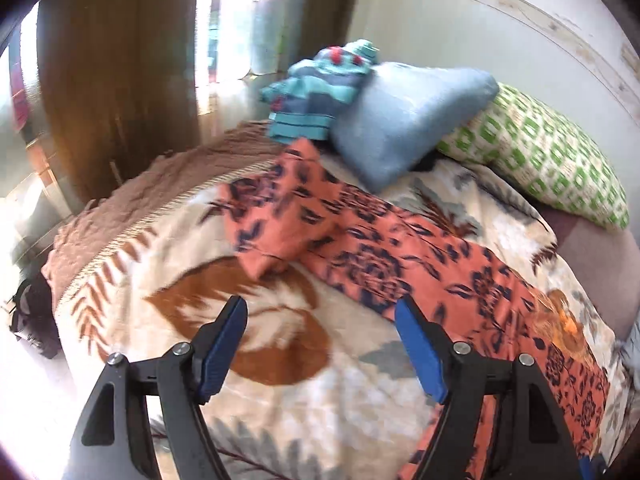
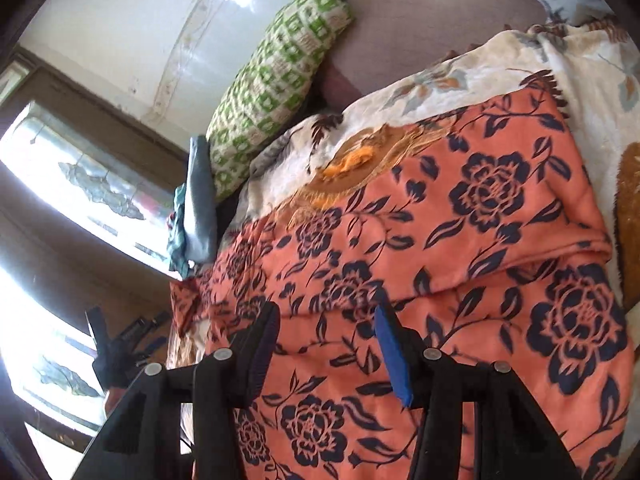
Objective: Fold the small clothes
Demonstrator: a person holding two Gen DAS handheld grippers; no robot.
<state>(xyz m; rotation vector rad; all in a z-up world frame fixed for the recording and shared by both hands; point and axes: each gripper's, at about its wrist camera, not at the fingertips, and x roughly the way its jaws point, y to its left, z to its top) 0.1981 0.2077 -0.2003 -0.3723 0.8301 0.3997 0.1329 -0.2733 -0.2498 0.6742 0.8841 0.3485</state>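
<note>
An orange garment with dark blue flowers (image 1: 372,256) lies spread on the bed blanket (image 1: 168,248), with one end folded over at the far left. My left gripper (image 1: 320,312) is open and empty, hovering above the blanket just in front of the garment's near edge. In the right wrist view the same garment (image 2: 460,240) fills the middle, with a fold ridge across it. My right gripper (image 2: 328,316) is open and empty, close above the garment. The left gripper (image 2: 120,344) shows small at the far left there.
A blue pillow (image 1: 404,120), a green-patterned pillow (image 1: 540,152) and a striped teal knit garment (image 1: 320,92) sit at the bed's head against the wall. A wooden door and bright window stand left. The bed edge drops off on the left.
</note>
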